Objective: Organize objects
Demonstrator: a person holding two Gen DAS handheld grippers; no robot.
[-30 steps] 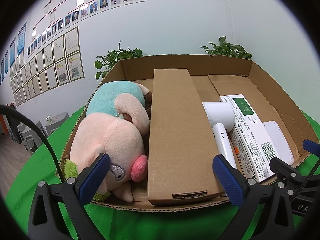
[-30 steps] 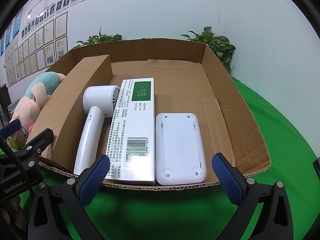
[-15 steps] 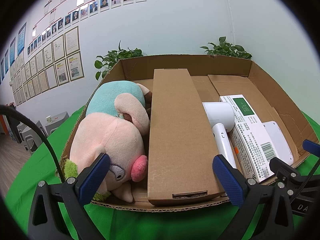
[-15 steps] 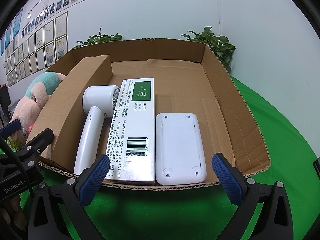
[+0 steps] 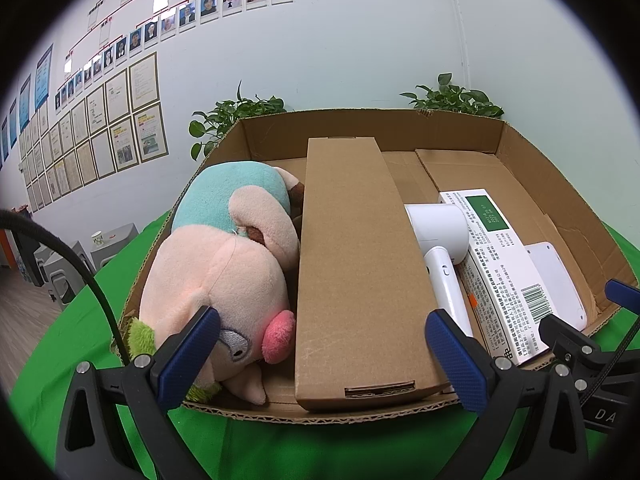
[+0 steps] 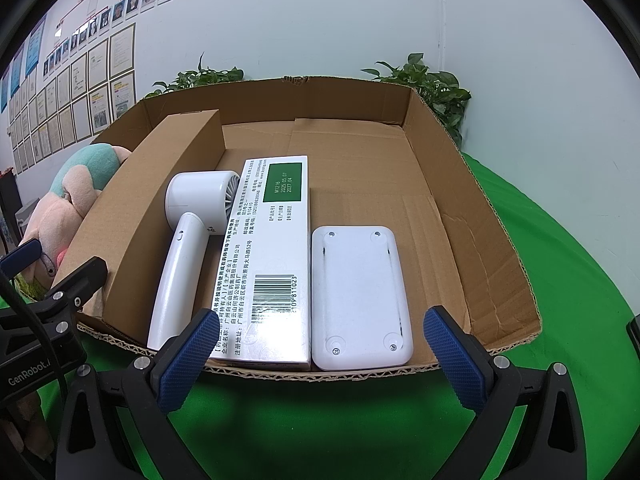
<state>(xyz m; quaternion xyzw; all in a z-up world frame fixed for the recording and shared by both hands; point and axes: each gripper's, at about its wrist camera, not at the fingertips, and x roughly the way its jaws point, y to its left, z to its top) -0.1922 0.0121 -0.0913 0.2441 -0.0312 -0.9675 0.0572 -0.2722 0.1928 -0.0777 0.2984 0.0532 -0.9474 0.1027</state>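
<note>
Left wrist view: the left gripper [image 5: 322, 354] sits at the bottom of the frame, fingers spread wide and holding nothing, before the cardboard tray [image 5: 360, 132] at centre. Inside, a plush toy [image 5: 224, 264] lies at left, touching a long brown box [image 5: 356, 264] at centre; a white hair dryer [image 5: 440, 248] lies right of it.

Right wrist view: the right gripper [image 6: 316, 354], bottom centre, has its fingers wide apart and empty. The hair dryer [image 6: 188, 240], a white printed carton [image 6: 268, 256] and a white flat device [image 6: 360, 296] lie side by side in the tray [image 6: 472, 208] on the green counter [image 6: 560, 280].
</note>
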